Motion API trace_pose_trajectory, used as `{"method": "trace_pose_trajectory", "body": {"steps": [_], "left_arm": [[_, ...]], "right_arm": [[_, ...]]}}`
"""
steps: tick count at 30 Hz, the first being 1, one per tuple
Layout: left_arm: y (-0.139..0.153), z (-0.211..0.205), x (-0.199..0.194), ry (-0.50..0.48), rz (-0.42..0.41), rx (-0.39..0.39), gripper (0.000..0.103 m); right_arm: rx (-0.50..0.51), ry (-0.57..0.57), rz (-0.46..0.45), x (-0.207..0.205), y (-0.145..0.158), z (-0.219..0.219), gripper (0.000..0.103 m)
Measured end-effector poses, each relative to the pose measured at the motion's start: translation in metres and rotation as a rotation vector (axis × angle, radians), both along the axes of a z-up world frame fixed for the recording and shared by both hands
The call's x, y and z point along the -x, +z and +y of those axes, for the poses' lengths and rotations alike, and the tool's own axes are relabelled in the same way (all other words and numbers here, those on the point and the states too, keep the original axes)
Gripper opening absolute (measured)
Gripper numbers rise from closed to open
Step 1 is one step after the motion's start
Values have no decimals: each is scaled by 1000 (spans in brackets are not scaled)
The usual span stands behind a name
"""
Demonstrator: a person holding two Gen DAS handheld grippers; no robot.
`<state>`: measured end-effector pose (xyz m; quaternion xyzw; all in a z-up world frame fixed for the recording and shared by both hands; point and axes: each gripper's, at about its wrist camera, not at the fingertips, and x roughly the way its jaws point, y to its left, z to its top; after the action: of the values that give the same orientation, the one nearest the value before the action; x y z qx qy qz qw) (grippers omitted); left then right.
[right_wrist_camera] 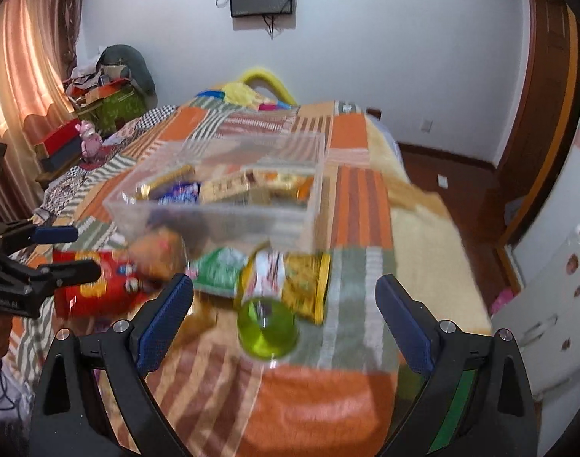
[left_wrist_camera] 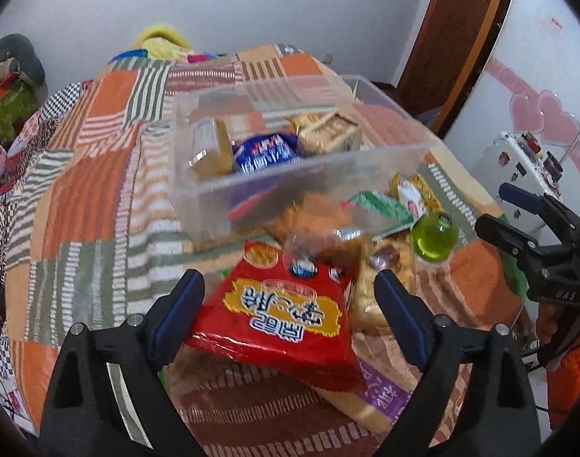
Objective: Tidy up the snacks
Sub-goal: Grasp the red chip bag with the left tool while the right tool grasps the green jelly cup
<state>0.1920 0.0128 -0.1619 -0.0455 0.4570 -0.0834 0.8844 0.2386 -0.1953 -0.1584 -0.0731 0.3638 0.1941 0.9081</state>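
A clear plastic bin (left_wrist_camera: pixel 198 190) (right_wrist_camera: pixel 229 217) sits on the patchwork bed and holds a blue packet (left_wrist_camera: pixel 267 154) and several tan packets. In front of it lie loose snacks: a red bag (left_wrist_camera: pixel 282 312) (right_wrist_camera: pixel 99 289), a green jelly cup (left_wrist_camera: pixel 434 236) (right_wrist_camera: pixel 267 331), a green-white packet (left_wrist_camera: pixel 381 209) (right_wrist_camera: pixel 217 270) and a yellow packet (right_wrist_camera: pixel 305 285). My left gripper (left_wrist_camera: pixel 290 301) is open, its jaws on either side of the red bag. My right gripper (right_wrist_camera: pixel 284 312) is open just above the jelly cup; it also shows in the left wrist view (left_wrist_camera: pixel 507 213).
The striped orange bedspread (left_wrist_camera: pixel 99 190) covers the bed. Pillows (right_wrist_camera: pixel 251 87) lie at the far end. A cluttered chair (right_wrist_camera: pixel 111 83) and curtain stand at left. A white fridge (right_wrist_camera: pixel 548 304) and wooden door stand at right.
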Motion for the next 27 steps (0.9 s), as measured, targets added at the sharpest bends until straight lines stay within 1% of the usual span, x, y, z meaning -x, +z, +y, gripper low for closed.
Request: {"method": "trace_pose_trajectory", "body": {"steps": [2,6,9,12,13,14,17,19,21,22,23,24,25,26,27], "left_arm": [[-7,-5,0,-19,11,-24,97],[-18,-8,-6,-31,29,-69,98],[-21,-12,-9,-41,16,-119,99],[-26,-18,-11,-51,8,-169,100],[-28,-21,-12,-58,4,-190,100],[-30,-22,-13,-65,6,-194,100],[-31,-19,-18,-59,15,-153,100],[-34,-16,-23,-51,26,-122,100],[-35,-15,-25,-48,24,-109,99],[-35,-15,-25,-52,21,-100,96],[-35,-15,-25,-54,19,-97,85],[-36,-15,-26,-63,27,-90,78],[-39,-15,-27,-73,45,-81,74],[-40,-15,-27,-73,44,-73,70],[-39,-15,-25,-78,40,-66,68]], "right_arm": [[1,-1,14,2,-7,-1,96],[3,2,30,2,-15,-2,96],[2,8,30,0,-18,-2,93],[-5,7,51,-3,-25,-1,85],[-9,9,61,-4,-26,-1,80],[-13,9,70,-5,-28,-1,76],[-20,10,89,-7,-31,0,67],[-26,11,98,-8,-32,0,63],[-35,17,108,-9,-34,1,61],[-38,19,114,-10,-35,1,59],[-38,22,120,-10,-36,2,57],[-38,24,125,-11,-38,3,56],[-42,27,133,-11,-39,4,53],[-46,33,143,-12,-41,6,47],[-52,38,152,-12,-42,6,46]]}}
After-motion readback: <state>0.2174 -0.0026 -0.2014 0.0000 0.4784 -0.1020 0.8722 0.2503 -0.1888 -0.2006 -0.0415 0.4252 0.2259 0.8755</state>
